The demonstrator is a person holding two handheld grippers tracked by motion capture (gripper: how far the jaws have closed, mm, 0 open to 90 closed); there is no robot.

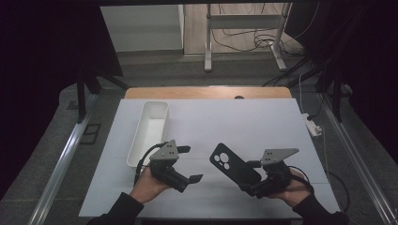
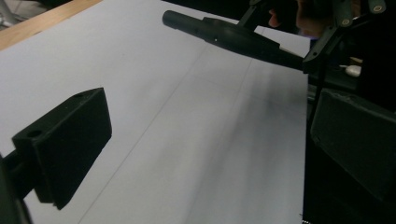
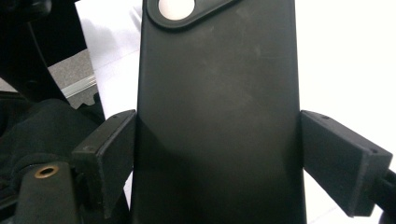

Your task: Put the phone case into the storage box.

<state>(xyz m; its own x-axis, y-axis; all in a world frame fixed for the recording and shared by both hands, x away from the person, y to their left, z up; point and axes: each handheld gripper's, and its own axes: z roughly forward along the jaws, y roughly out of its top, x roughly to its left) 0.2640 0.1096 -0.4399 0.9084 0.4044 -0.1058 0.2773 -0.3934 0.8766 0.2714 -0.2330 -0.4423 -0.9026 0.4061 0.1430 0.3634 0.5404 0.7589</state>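
A black phone case (image 1: 231, 167) with round camera cut-outs hangs tilted above the white mat (image 1: 225, 122), at centre right. My right gripper (image 1: 251, 177) is shut on its lower end. In the right gripper view both pads (image 3: 109, 154) press on the long edges of the case (image 3: 217, 93). To the left of the case, my left gripper (image 1: 190, 164) is open with nothing in it. In the left gripper view its jaws (image 2: 210, 140) stand wide apart over bare mat. The case (image 2: 229, 35) shows edge-on further off in that view.
A long white tray (image 1: 149, 131) lies on the mat's left side, just beyond the left gripper. The wooden table edge (image 1: 206, 92) runs along the back. A power strip (image 1: 313, 125) sits off the right edge, with cables and metal stand legs (image 1: 208, 42) beyond.
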